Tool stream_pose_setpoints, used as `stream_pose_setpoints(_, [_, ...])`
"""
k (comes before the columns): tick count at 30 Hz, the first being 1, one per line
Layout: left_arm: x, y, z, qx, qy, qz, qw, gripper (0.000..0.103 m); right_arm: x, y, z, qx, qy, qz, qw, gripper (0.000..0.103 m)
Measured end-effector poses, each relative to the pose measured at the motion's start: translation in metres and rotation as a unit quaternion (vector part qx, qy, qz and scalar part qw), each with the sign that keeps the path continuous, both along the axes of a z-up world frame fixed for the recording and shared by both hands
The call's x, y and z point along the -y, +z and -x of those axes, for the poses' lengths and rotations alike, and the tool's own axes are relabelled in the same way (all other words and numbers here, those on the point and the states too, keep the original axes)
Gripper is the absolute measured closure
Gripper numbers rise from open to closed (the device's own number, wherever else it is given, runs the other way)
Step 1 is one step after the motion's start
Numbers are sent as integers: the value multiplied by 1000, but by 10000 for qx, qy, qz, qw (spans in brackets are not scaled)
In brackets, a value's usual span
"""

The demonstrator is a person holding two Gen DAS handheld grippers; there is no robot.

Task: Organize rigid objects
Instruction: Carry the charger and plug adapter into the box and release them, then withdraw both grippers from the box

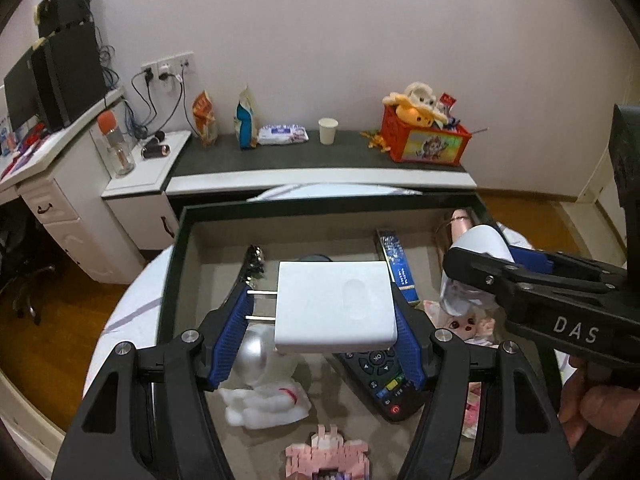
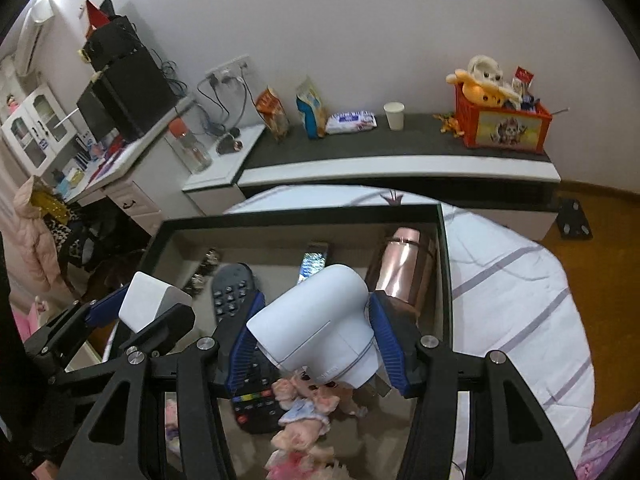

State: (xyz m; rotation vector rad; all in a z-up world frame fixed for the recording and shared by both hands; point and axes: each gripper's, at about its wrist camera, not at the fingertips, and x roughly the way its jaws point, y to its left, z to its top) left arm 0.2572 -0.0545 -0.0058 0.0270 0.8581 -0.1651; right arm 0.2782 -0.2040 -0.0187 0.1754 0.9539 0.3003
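I have a white plug-in charger block (image 1: 334, 306) clamped between the blue pads of my left gripper (image 1: 324, 320), its two metal prongs pointing toward the left pad; it sits at the centre of the left wrist view, above the open dark-rimmed box (image 1: 176, 248). In the right wrist view the same block shows at the left edge (image 2: 154, 306).

My right gripper (image 2: 316, 338) is closed on a white hair dryer (image 2: 316, 324), barrel pointing toward the upper middle of that frame, both pads pressed against its sides. It too hangs over the box, seen at the right of the left wrist view (image 1: 482, 244).

Under them, inside the box, lie a black remote control (image 1: 380, 380), a second grey remote (image 2: 230, 292), a rose-gold flask (image 2: 404, 272) along the right wall, a small doll (image 2: 308, 404), a white plush toy (image 1: 268, 396) and a pink brick figure (image 1: 326, 456) at the lower edge.

The box rests on a white striped sheet (image 2: 516, 292). Behind it, in the upper part of both frames, a dark-topped low cabinet (image 1: 320, 156) carries a paper cup (image 1: 328, 130) and a red basket of toys (image 1: 424, 140).
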Motion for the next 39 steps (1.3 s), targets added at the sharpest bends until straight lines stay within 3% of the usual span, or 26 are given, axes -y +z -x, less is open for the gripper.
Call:
stream_pose_setpoints(3, [3, -6, -1, -71, 33, -59, 10000, 33, 1, -4, -1, -58, -33, 63, 10000, 46])
stream_pose_setpoints(5, [3, -4, 1, -12, 102, -137, 9999, 21, 2, -5, 0, -66, -64, 96, 9999, 42])
stream_pose_setpoints(7, [2, 1, 6, 101, 152, -187, 9997, 7, 4, -3, 1, -47, -111, 48, 9999, 20])
stream_pose_setpoints(8, [2, 4, 9, 144, 153, -205, 9996, 1, 5, -1, 4, -17, -124, 49, 9999, 20])
stream_pose_setpoints(14, [-4, 26, 33, 379, 193, -346, 9985, 0, 6, 14, 18, 87, -140, 2, 9999, 15])
stream_pose_setpoints(16, [-10, 34, 46, 453, 208, -287, 9983, 0, 8, 24, 32, 220, -182, -28, 9996, 1])
stream_pose_setpoints(17, [-14, 39, 55, 509, 238, -246, 9981, 0, 9, 29, 39, 306, -197, -60, 9993, 0])
stream_pose_setpoints(30, [-46, 71, 161, 801, 415, 41, 9959, 0, 15, 75, 173, 965, -397, -317, 9940, 0])
stream_pose_setpoints(39, [-58, 76, 234, 964, 486, 114, 9941, 0, 7, 79, 250, 1142, -585, 56, 9917, 0])
